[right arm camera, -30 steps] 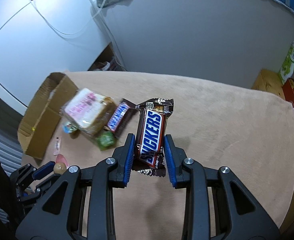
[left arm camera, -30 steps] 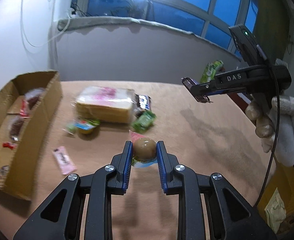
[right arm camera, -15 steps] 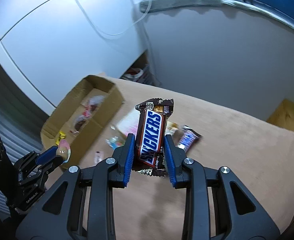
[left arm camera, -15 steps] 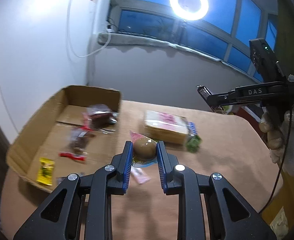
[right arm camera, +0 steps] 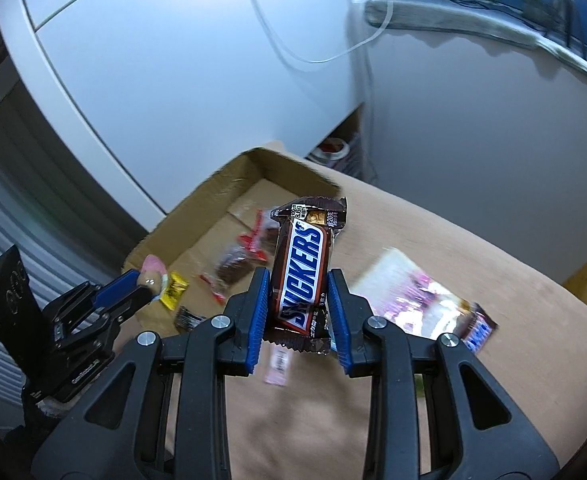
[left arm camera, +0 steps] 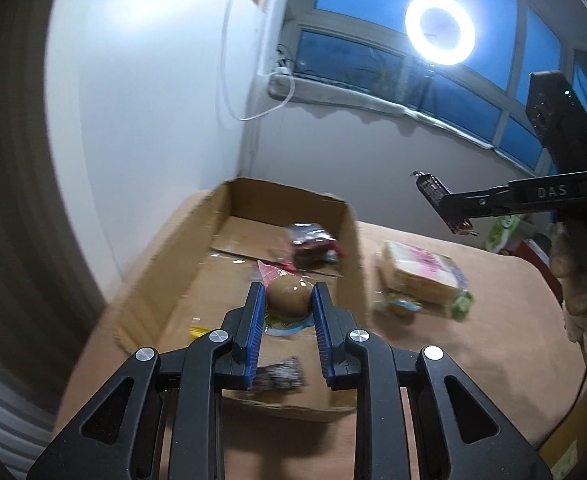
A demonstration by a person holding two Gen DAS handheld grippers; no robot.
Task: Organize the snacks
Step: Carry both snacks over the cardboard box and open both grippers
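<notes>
Both grippers loaded and held above the open brown cardboard box (left arm camera: 345,240), apparently for drop-off.

Left gripper (left arm camera: 287,304): jaws clamped on a round brown egg-like snack in clear wrap (left arm camera: 287,298), over the box floor. Right gripper (right arm camera: 299,300): jaws clamped across a brown Snickers bar (right arm camera: 303,268), upright, beside the box's near wall. A wrapped pink-and-white bread pack (left arm camera: 421,276) lies on the tan table (left arm camera: 493,340), unsorted.

We cannot read the motion-smeared dark wrapper (left arm camera: 279,374) behind the left gripper's fingers (left arm camera: 253,330), the sliced bread pack (right arm camera: 409,298) is a pink-and-white blur, the gloved hand (left arm camera: 579,280) is cut by the frame edge, and the Snickers bar (right arm camera: 301,276) hides part of the cardboard box (right arm camera: 213,196).
</notes>
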